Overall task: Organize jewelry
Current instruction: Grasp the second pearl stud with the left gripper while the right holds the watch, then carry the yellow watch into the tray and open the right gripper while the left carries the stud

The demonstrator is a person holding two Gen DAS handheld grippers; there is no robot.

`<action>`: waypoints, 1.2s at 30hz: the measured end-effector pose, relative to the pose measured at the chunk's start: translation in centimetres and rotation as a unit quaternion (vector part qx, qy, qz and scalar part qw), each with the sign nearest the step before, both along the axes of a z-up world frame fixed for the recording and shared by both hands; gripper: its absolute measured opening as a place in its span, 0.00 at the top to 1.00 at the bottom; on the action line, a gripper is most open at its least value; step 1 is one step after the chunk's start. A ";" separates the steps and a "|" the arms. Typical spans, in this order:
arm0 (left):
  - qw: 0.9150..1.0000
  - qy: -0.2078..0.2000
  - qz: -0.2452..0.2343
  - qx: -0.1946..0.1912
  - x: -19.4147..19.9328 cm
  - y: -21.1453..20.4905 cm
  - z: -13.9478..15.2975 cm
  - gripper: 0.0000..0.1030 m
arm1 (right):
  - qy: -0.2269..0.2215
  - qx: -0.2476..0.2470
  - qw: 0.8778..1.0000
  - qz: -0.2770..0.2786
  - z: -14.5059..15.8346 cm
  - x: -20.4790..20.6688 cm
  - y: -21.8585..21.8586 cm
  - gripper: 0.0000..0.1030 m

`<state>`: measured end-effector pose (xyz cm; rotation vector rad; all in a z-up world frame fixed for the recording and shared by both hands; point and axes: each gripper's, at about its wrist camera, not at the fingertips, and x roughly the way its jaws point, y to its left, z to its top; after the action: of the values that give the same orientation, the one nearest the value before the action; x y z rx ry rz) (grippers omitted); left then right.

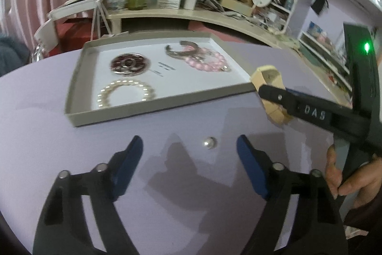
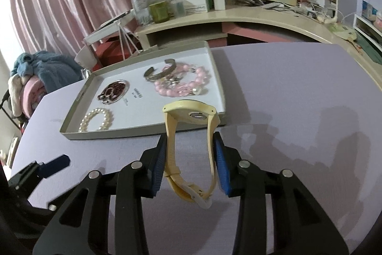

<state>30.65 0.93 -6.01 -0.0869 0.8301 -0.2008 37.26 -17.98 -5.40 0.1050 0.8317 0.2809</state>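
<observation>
Right gripper [image 2: 189,159] clamps cream watch [image 2: 191,133], untrayed; left gripper [image 1: 189,154] wide over loose pearl [image 1: 209,142]; tray [image 1: 152,103] holds brooch [image 1: 130,63], pearl bracelet [image 1: 125,92], cuff [image 1: 181,49], pink beads [image 1: 210,61].

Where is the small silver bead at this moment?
In the left wrist view, the small bead lies alone on the purple table, between the open left gripper fingers, just in front of the tray.
</observation>
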 end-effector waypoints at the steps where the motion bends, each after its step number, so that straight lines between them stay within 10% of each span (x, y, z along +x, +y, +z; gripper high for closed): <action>1: 1.000 -0.001 -0.004 0.009 0.1 -0.4 -0.2 0.30 | 0.002 0.001 1.000 -0.003 -0.1 0.0 -0.1 0.62; 22: 0.998 0.020 -0.031 0.044 2.2 -3.4 -2.3 0.65 | 0.009 0.004 1.000 -0.014 -0.4 0.1 -1.1 0.62; 26: 0.998 0.026 -0.039 0.043 2.3 -3.7 -2.6 0.87 | 0.011 0.006 1.000 -0.017 -0.6 0.1 -1.1 0.62; 36: 1.000 0.017 -0.006 0.020 1.4 -0.8 -1.5 0.87 | 0.006 0.013 1.000 -0.015 -0.2 0.1 -1.2 0.62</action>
<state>32.08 0.09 -7.48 -0.0475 0.8690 -0.1940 37.31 -19.13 -5.57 0.1426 0.8382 0.2637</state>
